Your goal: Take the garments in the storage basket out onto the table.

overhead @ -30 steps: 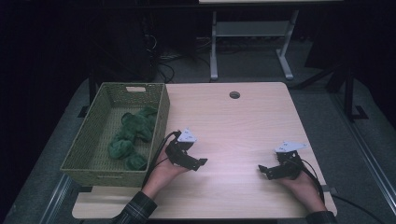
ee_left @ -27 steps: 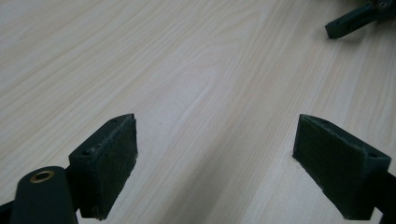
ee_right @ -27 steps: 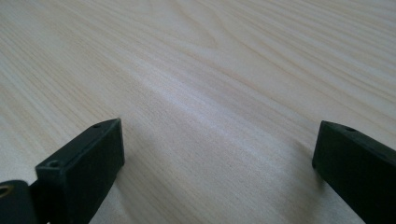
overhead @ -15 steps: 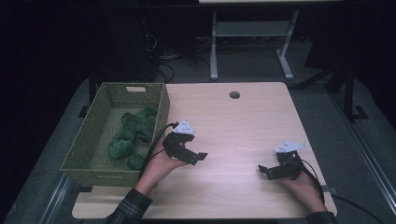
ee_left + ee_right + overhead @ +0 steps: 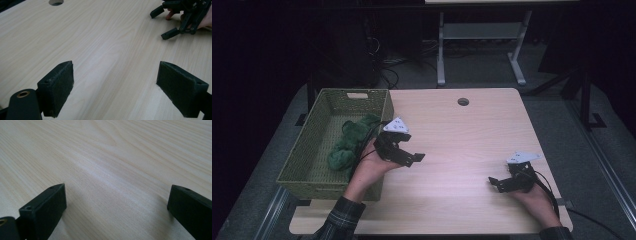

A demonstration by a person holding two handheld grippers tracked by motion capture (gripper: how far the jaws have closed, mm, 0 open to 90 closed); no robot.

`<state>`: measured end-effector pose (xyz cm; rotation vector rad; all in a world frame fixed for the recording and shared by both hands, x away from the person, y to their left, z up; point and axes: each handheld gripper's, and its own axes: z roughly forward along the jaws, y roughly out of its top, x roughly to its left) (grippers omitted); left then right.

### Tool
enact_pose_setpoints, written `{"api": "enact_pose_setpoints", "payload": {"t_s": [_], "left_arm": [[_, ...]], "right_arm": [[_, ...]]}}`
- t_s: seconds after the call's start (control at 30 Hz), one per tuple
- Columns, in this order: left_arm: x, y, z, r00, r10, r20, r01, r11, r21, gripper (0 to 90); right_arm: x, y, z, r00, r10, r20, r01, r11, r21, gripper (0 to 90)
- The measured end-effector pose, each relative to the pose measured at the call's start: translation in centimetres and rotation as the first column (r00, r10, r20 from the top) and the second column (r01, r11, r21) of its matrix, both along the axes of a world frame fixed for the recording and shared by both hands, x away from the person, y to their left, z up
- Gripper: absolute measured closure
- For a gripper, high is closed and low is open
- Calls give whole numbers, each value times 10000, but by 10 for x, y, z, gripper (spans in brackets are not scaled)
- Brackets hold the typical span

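We see a light wooden table [image 5: 472, 130] with a round cable hole [image 5: 463, 101], standing on grey carpet [image 5: 562, 107]; a white metal frame [image 5: 482, 35] stands behind in darkness.

Left hand [image 5: 371, 169] hides the basket's [image 5: 302, 155] near corner (perhaps some plush [image 5: 348, 144]).

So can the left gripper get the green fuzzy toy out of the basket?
Probably yes. The left gripper is open and empty, right beside the basket. The green toy lies uncovered inside, and the basket has no lid.
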<state>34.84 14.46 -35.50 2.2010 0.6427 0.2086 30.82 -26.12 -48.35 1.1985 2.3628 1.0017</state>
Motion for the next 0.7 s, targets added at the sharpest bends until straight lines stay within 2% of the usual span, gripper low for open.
{"api": "enact_pose_setpoints", "payload": {"t_s": [0.07,0.33,0.43,0.7], "left_arm": [[2,4,3,10000,9,-83,-9,10000,5,138],[9,21,10,9996,267,29,-267,9996,129,140],[13,28,13,9994,340,64,-342,9990,280,141],[27,46,18,9972,717,227,-723,9970,283,142]], "right_arm": [[0,0,0,10000,0,2,0,10000,1,19],[0,0,0,10000,0,2,0,10000,-1,19],[0,0,0,10000,-2,3,2,10000,-2,19],[0,0,0,10000,-3,15,3,10000,-16,19]]}}
